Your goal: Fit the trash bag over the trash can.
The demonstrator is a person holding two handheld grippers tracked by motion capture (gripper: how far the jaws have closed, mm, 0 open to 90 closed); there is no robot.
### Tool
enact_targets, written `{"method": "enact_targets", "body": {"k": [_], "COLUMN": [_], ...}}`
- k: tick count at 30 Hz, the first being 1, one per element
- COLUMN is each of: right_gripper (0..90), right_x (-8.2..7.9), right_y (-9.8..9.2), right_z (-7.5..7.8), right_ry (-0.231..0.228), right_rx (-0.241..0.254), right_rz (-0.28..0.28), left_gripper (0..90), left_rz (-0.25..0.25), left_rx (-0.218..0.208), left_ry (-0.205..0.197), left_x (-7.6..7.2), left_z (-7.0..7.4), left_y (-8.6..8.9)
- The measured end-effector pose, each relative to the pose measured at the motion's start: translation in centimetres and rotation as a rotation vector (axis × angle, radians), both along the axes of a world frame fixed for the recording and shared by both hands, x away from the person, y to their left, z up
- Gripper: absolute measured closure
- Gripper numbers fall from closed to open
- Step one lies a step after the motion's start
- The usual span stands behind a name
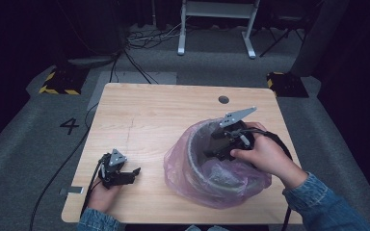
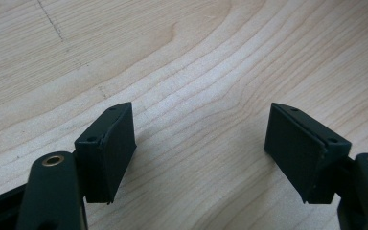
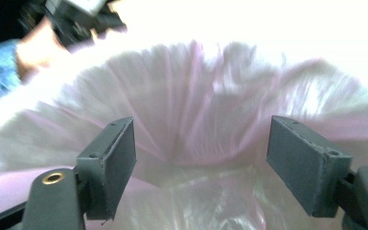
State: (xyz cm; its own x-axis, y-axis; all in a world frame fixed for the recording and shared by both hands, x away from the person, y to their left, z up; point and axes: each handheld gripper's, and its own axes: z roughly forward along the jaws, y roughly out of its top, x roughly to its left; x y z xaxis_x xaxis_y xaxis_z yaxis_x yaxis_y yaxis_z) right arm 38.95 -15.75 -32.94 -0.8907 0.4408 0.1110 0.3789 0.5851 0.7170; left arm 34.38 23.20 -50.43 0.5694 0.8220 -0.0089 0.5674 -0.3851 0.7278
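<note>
The right gripper (image 1: 216, 144) hangs over the mouth of the bin (image 1: 195, 144), its jaws standing wide with nothing pressed between the pads; in the right gripper view the two black pads (image 3: 117, 165) frame the pleated inside of the pink bag (image 3: 206, 110) without touching it. The left gripper (image 1: 127, 174) rests low near the front left corner of the table (image 1: 144, 115), jaws equally wide, bare wood grain between them (image 2: 196, 143), well apart from the bin.

The bag is a thin, translucent pink film, soft and very light, and it looks slippery: it will crumple and slide rather than hold any shape. It lines the bin, its top folded out over the rim and sagging down the outside in loose wrinkles (image 1: 183, 178). The best hold, I judge, is on that doubled edge at the rim, where a fold gives the pads something to bite on; a pinch on a single flat layer would likely slip or stretch the film, and a hard tug could tear it.

The bin beneath is a round, stiff-walled tub, greyish through the plastic, standing upright on the right half of the table. It seems light enough to shift if the bag is pulled sideways, so the free gripper may need to steady it
</note>
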Motion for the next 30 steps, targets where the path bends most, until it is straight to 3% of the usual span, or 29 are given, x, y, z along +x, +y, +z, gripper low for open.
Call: {"method": "enact_targets", "body": {"k": [3, 7, 9, 18, 23, 27, 30], "right_gripper": [25.5, 24.9, 24.0, 23.2, 23.1, 22.3, 21.7], "right_x": [-0.6, -1.7, -2.2, -2.9, -2.6, -2.5, -2.5], "right_y": [-0.4, -0.8, -0.9, 0.6, 1.7, 2.3, 2.8], "right_z": [1.6, 3.4, 3.6, 0.5, -1.5, -3.1, -4.2], "right_ry": [-0.043, -0.062, -0.059, -0.041, -0.062, -0.028, -0.029], "right_rx": [0.058, 0.098, 0.098, -0.040, -0.201, -0.249, -0.294], "right_rz": [0.024, 0.135, 0.164, 0.323, 0.341, 0.337, 0.332], "left_gripper": [25.7, 25.6, 25.6, 25.6, 25.5, 25.5, 25.6], "left_rz": [0.001, 0.000, 0.000, 0.001, 0.001, 0.001, 0.001], "left_rx": [0.001, 0.000, 0.000, 0.001, 0.002, 0.001, 0.001], "left_ry": [0.000, -0.001, 0.000, 0.000, 0.000, 0.000, 0.000], "left_x": [0.0, 0.0, 0.0, 0.0, 0.0, 0.0, 0.0], "left_z": [0.0, 0.0, 0.0, 0.0, 0.0, 0.0, 0.0], "left_y": [0.0, 0.0, 0.0, 0.0, 0.0, 0.0, 0.0]}}
